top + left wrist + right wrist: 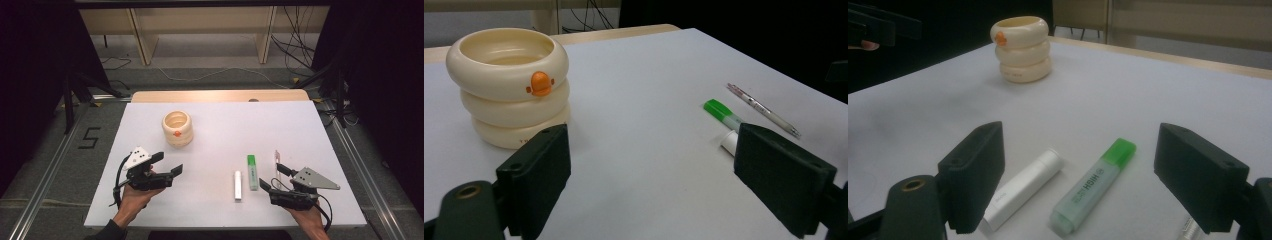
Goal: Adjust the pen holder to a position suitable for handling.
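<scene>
Right gripper [271, 179]: jaws spread wide, holding nothing; near the table's front right corner.
Left gripper [168, 164]: jaws wide apart, empty; near the front left corner.
Highlighter [252, 171]: green cap, flat, just beside the right gripper.
White stick [238, 185]: beside the highlighter.
Pen [276, 158]: right of the highlighter.
Ringed cup [177, 128]: upright, toward the back left of the table [225, 125].

You work on a white table [225, 150] with a wooden strip [215, 96] along its far edge. To your left, a "5" [89, 137] marks the grey floor. Beyond stand wooden shelf legs [142, 42], with black cables [295, 50] far right.
</scene>
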